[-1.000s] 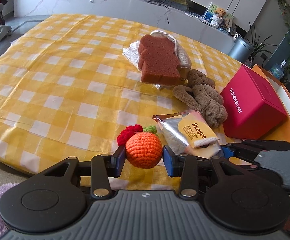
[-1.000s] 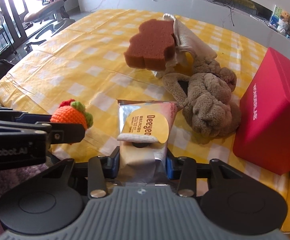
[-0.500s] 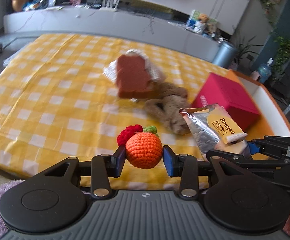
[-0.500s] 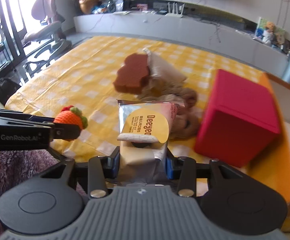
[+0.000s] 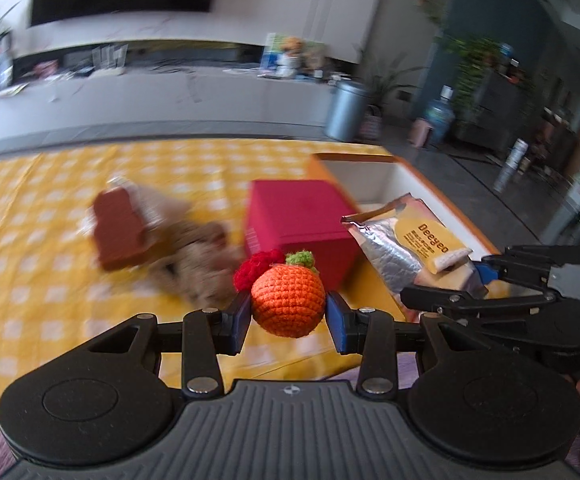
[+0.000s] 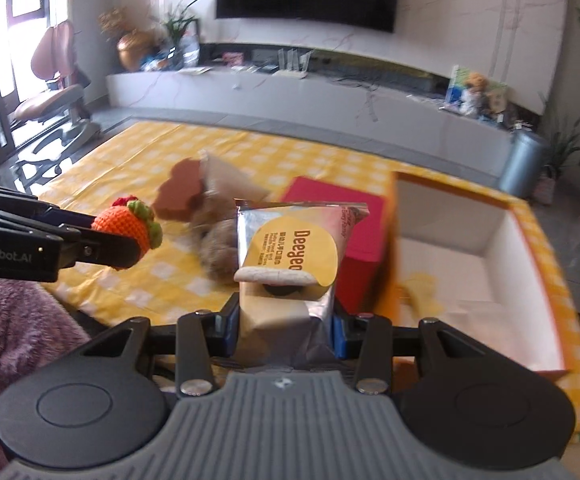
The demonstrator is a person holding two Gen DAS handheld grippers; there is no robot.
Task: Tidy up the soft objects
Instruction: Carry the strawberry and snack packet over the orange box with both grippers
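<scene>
The left claw (image 5: pixel 288 316) is clenched on a crocheted orange fruit (image 5: pixel 288 305) with a green tuft and a red knitted bit behind it, held up in the air over the near edge of the desk (image 5: pixel 50 280); the claw's side reads "enRobot.AI" in the right wrist view. The right claw (image 6: pixel 284 326) grips the lower end of a silver snack packet (image 6: pixel 290 248) whose yellow label reads "Deeyeo"; the smaller print under it is too fine to read. Beyond both, on the yellow checked cloth, lie a brown sponge (image 6: pixel 182 196), a pale cloth (image 6: pixel 226 182) and a brown plush toy (image 6: pixel 218 246), blurred. A red box (image 5: pixel 297 224) stands just beside an open orange-rimmed box (image 6: pixel 469 264) with white walls, which sits at the desk's right edge.
</scene>
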